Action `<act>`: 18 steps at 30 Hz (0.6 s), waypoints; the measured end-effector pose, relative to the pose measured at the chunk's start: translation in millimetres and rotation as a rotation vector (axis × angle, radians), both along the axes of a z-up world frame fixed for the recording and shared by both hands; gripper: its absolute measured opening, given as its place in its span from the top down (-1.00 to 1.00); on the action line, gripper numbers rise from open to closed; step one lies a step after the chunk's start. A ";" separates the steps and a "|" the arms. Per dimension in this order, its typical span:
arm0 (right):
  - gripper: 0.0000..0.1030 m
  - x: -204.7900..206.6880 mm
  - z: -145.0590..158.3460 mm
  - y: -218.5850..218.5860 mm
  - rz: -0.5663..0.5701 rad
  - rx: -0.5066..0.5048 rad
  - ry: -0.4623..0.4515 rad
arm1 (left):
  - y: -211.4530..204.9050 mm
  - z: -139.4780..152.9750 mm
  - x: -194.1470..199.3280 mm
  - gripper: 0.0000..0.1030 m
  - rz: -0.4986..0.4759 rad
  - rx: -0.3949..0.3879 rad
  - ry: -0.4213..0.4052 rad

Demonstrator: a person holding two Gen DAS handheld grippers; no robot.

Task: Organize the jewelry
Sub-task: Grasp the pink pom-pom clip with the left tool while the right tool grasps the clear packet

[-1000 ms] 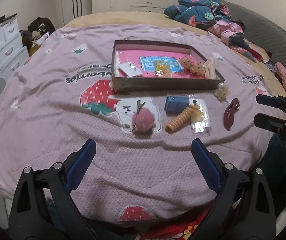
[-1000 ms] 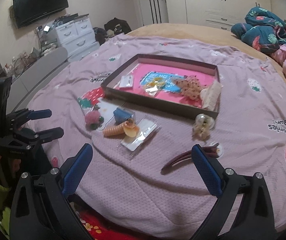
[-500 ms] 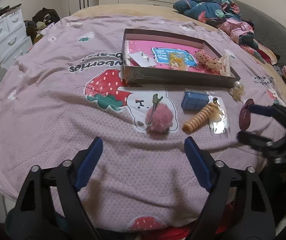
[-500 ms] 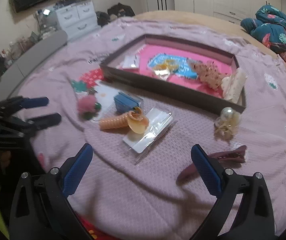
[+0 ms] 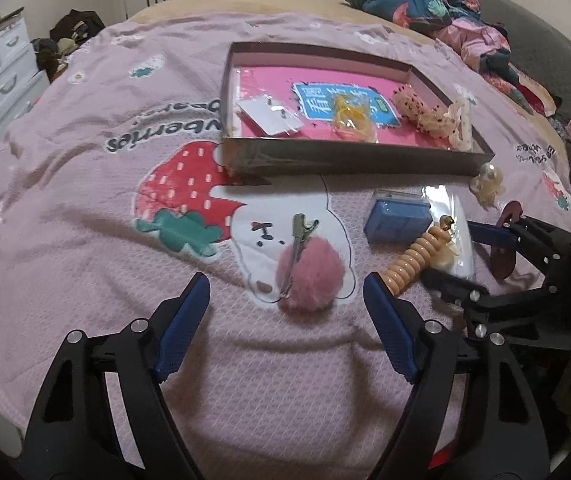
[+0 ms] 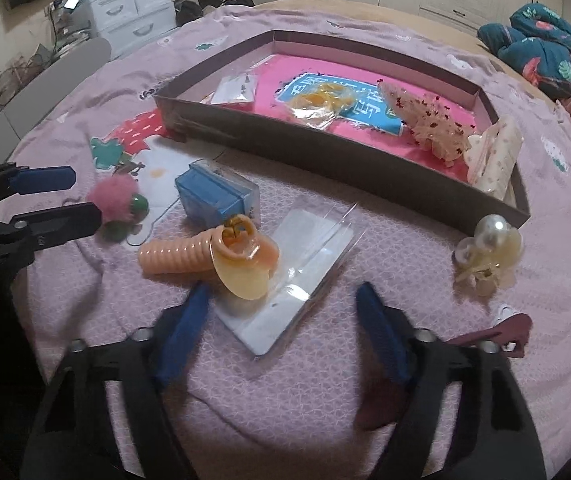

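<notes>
A: We have moved both claws in closer since a moment ago. Our left gripper [image 5: 285,304] now hangs right over the pink pompom clip [image 5: 310,274], and our right gripper [image 6: 281,316] sits low over the clear packet [image 6: 305,276].

B: Are our claws holding anything?

A: No. Both are spread wide and hold nothing.

B: What is in the box?

A: We see one flat brown box [image 5: 349,158] with a pink floor. In it we count four things: one small white card [image 5: 268,114], one yellow thing in a clear bag [image 5: 351,118], one lacy spotted scrunchie [image 5: 425,116] and one cream claw clip [image 5: 461,126] at the right end, touching the scrunchie.

B: And outside the box?

A: We count six things on the purple blanket [image 5: 85,200]. One pink pompom clip, one small blue case [image 5: 397,222], one peach spiral hair tie [image 6: 189,256], which lies partly on the one clear packet, one pearl clip [image 6: 489,248] just by the box corner, and one dark red hair clip [image 6: 501,332] beside our right claw.

B: Do the blue case and the hair tie touch?

A: They sit just beside each other. We cannot tell if they touch.
</notes>
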State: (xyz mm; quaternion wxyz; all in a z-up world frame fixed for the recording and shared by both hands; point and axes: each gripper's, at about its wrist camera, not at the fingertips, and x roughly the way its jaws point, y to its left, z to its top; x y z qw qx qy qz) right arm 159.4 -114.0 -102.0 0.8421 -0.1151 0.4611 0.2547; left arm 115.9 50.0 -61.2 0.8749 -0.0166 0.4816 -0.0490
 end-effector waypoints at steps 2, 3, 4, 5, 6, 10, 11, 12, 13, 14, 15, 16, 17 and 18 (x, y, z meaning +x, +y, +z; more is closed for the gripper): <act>0.06 2.0 2.1 -4.9 -0.006 0.004 0.001 | -1.7 -4.8 5.8 -0.32 -0.005 -0.011 0.018; 0.14 2.6 3.5 -7.9 -0.012 0.011 0.003 | -2.1 -7.2 8.9 -0.29 -0.004 -0.015 0.026; 0.18 3.3 5.1 -11.1 -0.015 0.017 0.002 | -2.2 -8.8 10.7 -0.25 -0.004 -0.016 0.030; 0.22 2.5 6.6 -12.7 -0.015 0.021 -0.004 | -2.5 -10.5 12.9 -0.22 -0.003 -0.018 0.035; 0.36 2.2 8.7 -14.9 -0.014 0.027 -0.011 | -2.9 -11.7 14.9 -0.15 -0.003 -0.021 0.039; 0.37 1.1 15.3 -21.7 -0.020 0.047 -0.017 | -6.7 -15.3 22.3 0.13 -0.010 -0.019 0.049; 0.37 0.7 16.2 -23.0 -0.022 0.053 -0.017 | -7.8 -16.5 23.9 0.21 -0.011 -0.012 0.049; 0.37 0.2 17.5 -25.6 -0.024 0.067 -0.014 | -8.6 -17.4 25.0 0.39 -0.012 -0.007 0.049; 0.37 -0.1 18.8 -28.4 -0.026 0.085 -0.008 | -8.7 -17.8 25.5 0.55 -0.010 -0.006 0.049; 0.37 -0.5 20.4 -31.1 -0.028 0.103 -0.004 | -8.3 -18.0 25.5 0.57 -0.009 -0.013 0.050; 0.38 -0.9 22.5 -33.6 -0.032 0.115 -0.003 | -7.6 -17.5 25.1 0.58 -0.008 -0.018 0.048; 0.38 -1.7 24.1 -35.1 -0.034 0.121 -0.003 | -7.2 -16.6 24.2 0.60 -0.008 -0.021 0.044; 0.38 -2.7 26.6 -37.5 -0.034 0.134 -0.005 | -6.8 -15.7 23.2 0.61 -0.008 -0.022 0.041; 0.38 -3.9 29.5 -39.7 -0.033 0.153 -0.007 | -6.3 -14.6 22.0 0.61 -0.008 -0.024 0.037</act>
